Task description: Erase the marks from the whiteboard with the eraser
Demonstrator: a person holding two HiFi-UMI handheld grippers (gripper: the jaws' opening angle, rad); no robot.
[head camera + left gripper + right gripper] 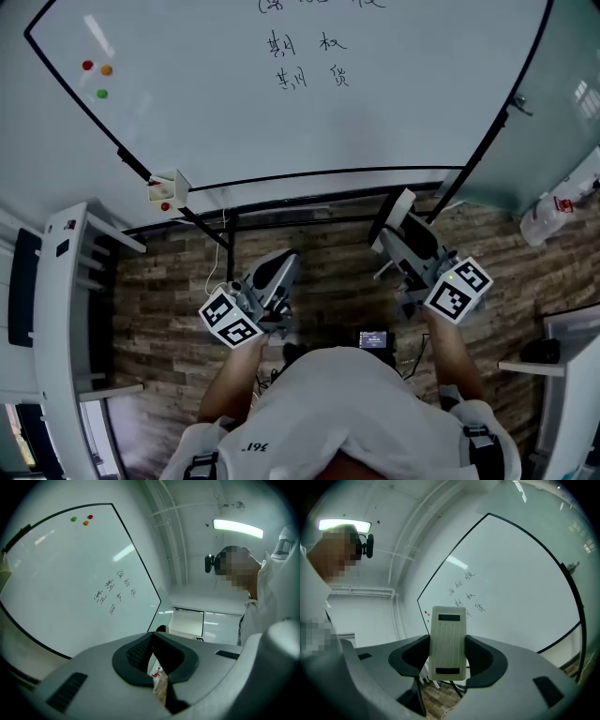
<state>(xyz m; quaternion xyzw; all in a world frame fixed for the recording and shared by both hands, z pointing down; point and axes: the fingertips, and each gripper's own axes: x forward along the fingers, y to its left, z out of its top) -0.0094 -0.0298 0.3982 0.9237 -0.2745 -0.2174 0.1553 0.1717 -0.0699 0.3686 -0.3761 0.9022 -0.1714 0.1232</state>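
1. Eraser (pixel 448 641): pale and oblong, clamped between the jaws of the right gripper (pixel 448 660). It is pinched on both long sides and stands on end, with its upper part projecting past the dark pads (pixel 483 656).
2. Right jaws are held apart only by the width of the eraser; nothing else is seen between them.
3. Left gripper (pixel 153 641): jaws are pressed together at the tips, with only a thin wedge of gap lower down. Nothing is held.
4. In the head view both grippers are held low, below the bottom edge of the whiteboard (pixel 234 103) and over the wood-pattern floor (pixel 328 281). The left gripper (pixel 277 272) and the right gripper (pixel 401 230) are well apart.
5. The eraser (pixel 401 202) is seen as a white end pointing toward the board and is not in contact with it.
6. Handwritten marks (pixel 309 61) are noted on the upper middle of the board; they are also visible in the left gripper view (pixel 115 592) and behind the eraser in the right gripper view (pixel 466 597).
7. Three small magnets (pixel 96 75), red, orange and green, are recorded near the board's left edge.
8. A small white box (pixel 169 187) is recorded at the board's lower left frame.
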